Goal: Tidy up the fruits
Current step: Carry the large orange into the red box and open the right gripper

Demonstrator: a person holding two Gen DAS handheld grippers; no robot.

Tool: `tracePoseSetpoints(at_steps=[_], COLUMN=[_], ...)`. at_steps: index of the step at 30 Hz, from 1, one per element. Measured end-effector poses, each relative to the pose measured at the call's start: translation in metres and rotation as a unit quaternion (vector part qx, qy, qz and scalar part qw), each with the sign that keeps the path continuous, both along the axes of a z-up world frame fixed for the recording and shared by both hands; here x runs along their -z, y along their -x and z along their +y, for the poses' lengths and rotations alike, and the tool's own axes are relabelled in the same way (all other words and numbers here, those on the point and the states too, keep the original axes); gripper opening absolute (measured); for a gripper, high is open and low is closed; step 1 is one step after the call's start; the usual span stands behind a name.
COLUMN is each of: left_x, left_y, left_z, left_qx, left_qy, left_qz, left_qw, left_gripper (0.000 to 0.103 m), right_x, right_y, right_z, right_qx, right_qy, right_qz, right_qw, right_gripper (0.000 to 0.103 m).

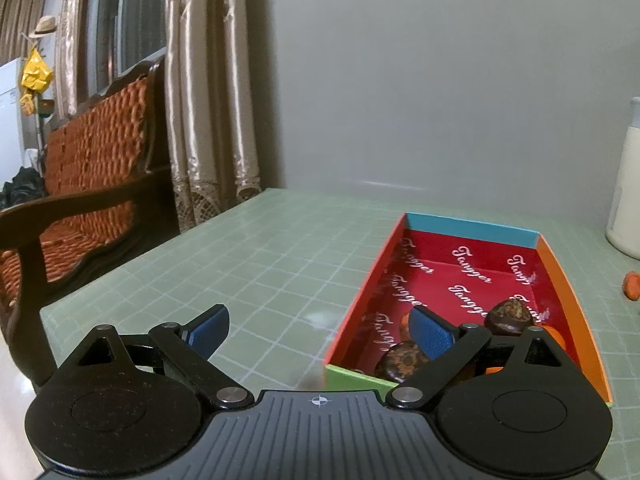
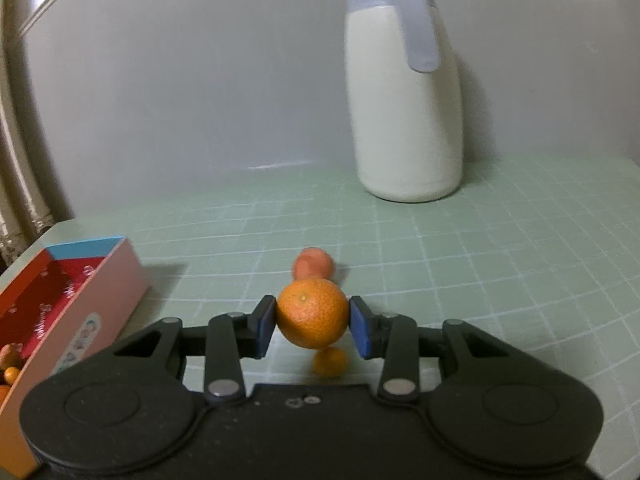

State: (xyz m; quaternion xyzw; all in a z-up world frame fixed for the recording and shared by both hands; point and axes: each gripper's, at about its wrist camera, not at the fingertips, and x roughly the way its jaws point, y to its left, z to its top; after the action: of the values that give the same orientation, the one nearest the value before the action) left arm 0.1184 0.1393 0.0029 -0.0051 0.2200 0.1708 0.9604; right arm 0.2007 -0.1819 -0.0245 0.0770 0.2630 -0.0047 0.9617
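Your right gripper [image 2: 312, 325] has its blue pads pressed on both sides of a small orange [image 2: 312, 313]: round, bright, pitted skin, pale stem dot facing the camera, held above the green grid mat [image 2: 480, 280]. Two more small orange fruits are on the mat, one [image 2: 314, 263] just behind it, blurred, one [image 2: 329, 362] below it. A cream jug [image 2: 408, 112] w/ grey handle stands at the back right, well apart. The open box [image 2: 80, 312], red inside, sits at left w/ fruit in its near corner. Your left gripper [image 1: 320, 330] is wide open, holding nothing, its right finger over the box [image 1: 472, 230], near two dark mottled fruits [image 1: 510, 314].
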Motion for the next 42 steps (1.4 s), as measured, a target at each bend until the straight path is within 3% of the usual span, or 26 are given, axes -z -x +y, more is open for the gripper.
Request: tracePoseSetpoints(at_steps=[23,42], left_x=[0.002,0.003], left_y=[0.019,0.035], left_z=[0.035,0.055], left_qx=[-0.052,-0.074], left_qy=[-0.003,-0.014], left_qz=[0.004,0.002], left_qw=[0.9987,0.9971], left_gripper=[0.103,0.103], right_x=[-0.023,-0.025], right_y=[0.016,0.035], right_z=[0.087,0.160], right_qx=[-0.127,-0.253], right_qy=[0.022,0.041], right_qz=[-0.034,-0.044], right_qw=[0.991,0.966], right_gripper=[0.038,0.038])
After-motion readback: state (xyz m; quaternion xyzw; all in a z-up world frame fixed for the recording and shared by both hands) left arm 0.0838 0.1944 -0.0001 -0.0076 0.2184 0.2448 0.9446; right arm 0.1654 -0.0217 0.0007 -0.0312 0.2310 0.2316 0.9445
